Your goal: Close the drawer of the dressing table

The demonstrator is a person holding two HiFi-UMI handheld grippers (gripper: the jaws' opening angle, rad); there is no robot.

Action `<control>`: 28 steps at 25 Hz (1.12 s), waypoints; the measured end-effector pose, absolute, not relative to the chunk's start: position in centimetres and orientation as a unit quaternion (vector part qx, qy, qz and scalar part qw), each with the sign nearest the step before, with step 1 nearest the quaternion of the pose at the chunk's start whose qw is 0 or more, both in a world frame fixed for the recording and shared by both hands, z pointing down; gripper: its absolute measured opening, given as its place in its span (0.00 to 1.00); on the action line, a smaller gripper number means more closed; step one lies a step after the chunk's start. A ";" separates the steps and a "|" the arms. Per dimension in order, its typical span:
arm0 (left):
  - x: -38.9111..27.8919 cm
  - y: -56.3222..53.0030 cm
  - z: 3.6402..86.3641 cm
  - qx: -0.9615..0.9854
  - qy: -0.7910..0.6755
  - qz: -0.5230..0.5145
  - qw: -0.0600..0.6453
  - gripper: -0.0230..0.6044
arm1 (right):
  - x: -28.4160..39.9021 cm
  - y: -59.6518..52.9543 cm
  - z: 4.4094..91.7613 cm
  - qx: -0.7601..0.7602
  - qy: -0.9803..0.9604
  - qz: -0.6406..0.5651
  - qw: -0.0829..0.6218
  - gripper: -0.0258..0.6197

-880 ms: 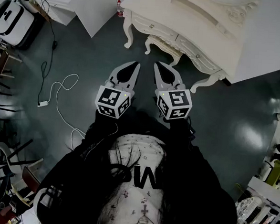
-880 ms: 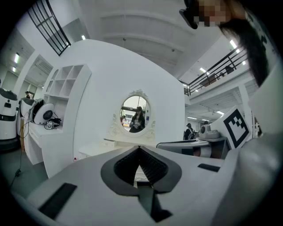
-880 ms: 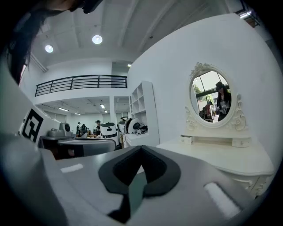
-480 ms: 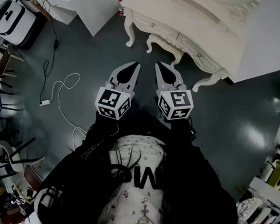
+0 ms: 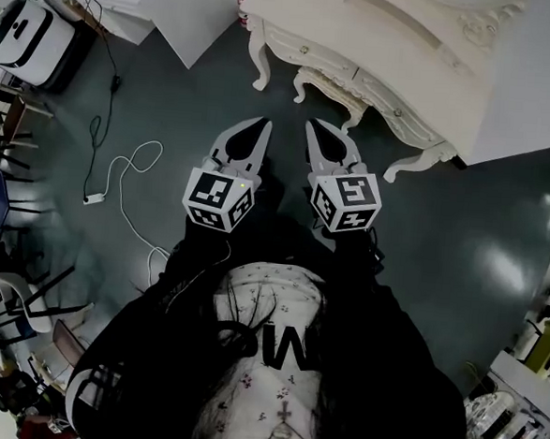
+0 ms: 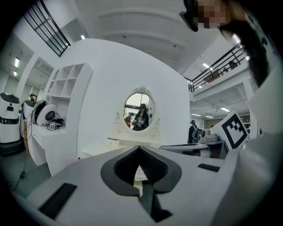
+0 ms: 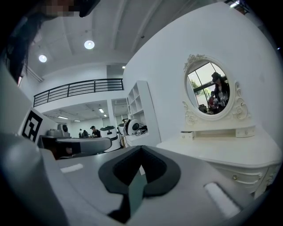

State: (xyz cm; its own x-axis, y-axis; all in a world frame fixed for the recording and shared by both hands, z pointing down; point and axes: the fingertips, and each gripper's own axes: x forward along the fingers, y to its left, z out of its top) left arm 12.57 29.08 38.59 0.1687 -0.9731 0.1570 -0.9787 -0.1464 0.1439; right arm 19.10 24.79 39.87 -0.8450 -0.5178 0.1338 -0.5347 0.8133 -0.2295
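Right now both grippers hang short of the dressing table (image 5: 453, 95), and neither touches it. The left gripper (image 5: 253, 133) and the right gripper (image 5: 323, 137) each have their jaws pressed together with nothing between them. The table lies ahead of us and a little to our right. Its front runs slantwise from far left to near right, so a drawer (image 5: 388, 104) would slide in across that line, away from us. We judge the right gripper a shade nearer, its tips near the table's middle legs, while the left sits below the table's left leg. From above we cannot tell which drawer stands out, or how far. The closed tips should serve as a blunt pusher against a drawer front. Before the table the floor (image 5: 180, 95) is dark and glossy, a white cable (image 5: 118, 179) lies well to the table's left, and a white panel (image 6: 101, 84) stands behind its oval mirror (image 6: 140, 111)
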 end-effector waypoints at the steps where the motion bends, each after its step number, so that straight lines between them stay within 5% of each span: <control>1: 12.3 28.7 38.6 0.758 -0.643 0.014 0.106 0.04 | 18.9 24.4 40.0 0.278 -0.951 0.131 0.033 0.05; 12: 8.5 19.9 39.2 0.792 -0.601 0.015 0.107 0.04 | 15.0 16.2 40.9 0.322 -0.936 0.136 0.044 0.05; 28: -6.8 9.9 39.1 0.832 -0.539 0.021 0.127 0.04 | -0.4 6.1 41.2 0.377 -0.912 0.151 0.061 0.05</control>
